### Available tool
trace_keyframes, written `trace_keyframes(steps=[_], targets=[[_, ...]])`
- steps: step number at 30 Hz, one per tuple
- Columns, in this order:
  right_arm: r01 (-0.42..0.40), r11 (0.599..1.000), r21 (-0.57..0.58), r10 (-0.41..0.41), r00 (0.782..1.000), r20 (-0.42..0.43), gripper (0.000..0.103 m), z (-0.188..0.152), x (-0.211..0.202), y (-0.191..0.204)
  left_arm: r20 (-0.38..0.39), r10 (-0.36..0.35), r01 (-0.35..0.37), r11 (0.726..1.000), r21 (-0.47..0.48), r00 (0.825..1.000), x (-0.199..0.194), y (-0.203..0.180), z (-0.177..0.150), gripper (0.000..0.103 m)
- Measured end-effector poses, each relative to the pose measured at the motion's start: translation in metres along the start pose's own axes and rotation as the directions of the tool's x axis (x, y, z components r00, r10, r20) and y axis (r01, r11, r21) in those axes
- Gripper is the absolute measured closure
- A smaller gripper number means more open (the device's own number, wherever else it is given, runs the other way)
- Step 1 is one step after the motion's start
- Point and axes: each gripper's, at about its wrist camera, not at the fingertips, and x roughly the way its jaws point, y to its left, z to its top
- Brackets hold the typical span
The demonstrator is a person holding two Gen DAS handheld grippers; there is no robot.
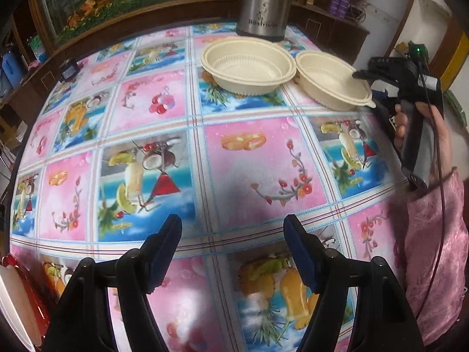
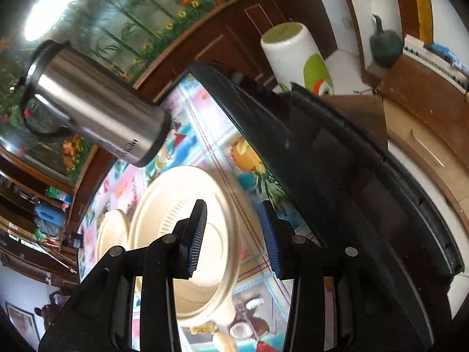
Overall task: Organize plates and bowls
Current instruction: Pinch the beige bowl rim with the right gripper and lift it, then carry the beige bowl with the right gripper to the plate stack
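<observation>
Two cream bowls stand at the far side of the patterned table. In the left wrist view the larger bowl (image 1: 249, 66) is left of the smaller bowl (image 1: 331, 79). My left gripper (image 1: 233, 228) is open and empty, low over the near table. My right gripper (image 1: 363, 73) is at the smaller bowl's right rim. In the right wrist view my right gripper (image 2: 234, 234) is open, its jaws straddling the rim of the near bowl (image 2: 181, 234); the other bowl (image 2: 112, 234) lies behind.
A steel kettle (image 1: 262, 3) stands behind the bowls, also in the right wrist view (image 2: 96, 111). The table's dark edge (image 2: 322, 161) runs right of the bowl. A red and white object (image 1: 17, 302) sits at the near left.
</observation>
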Motion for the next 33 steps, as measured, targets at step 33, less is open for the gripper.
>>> trace_keyframes(steps=[33], targets=[[-0.299, 0.822, -0.485, 0.053, 0.888, -0.457, 0.095, -0.175, -0.016, 0.074, -0.03, 0.001, -0.009, 0.961, -0.275, 1.0, 0.017, 0.061, -0.002, 0.029]])
